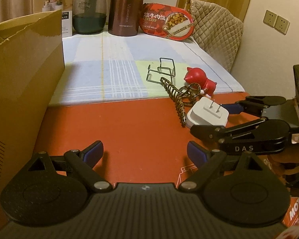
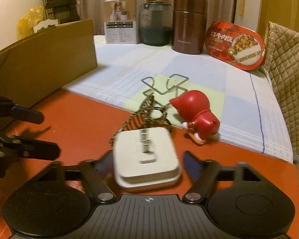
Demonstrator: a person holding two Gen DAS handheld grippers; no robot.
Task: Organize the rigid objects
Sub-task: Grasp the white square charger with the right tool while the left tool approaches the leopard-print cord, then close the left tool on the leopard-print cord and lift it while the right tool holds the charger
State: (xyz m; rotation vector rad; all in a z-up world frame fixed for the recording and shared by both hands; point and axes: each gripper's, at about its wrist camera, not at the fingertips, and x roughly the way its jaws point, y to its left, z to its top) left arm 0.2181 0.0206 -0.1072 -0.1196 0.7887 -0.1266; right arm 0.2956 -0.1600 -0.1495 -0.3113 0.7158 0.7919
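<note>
Your right gripper has the white plug lying flat on the desk between its jaws, which stand apart (prongs up). Your left gripper, wide and empty, sits farther off.

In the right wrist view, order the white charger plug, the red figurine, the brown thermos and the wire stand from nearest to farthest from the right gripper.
1. White charger plug, between the right gripper fingers.
2. Red figurine, just beyond, to the right.
3. Wire stand, farther back on the checked cloth.
4. Brown thermos, upright at the table's far end.
</note>
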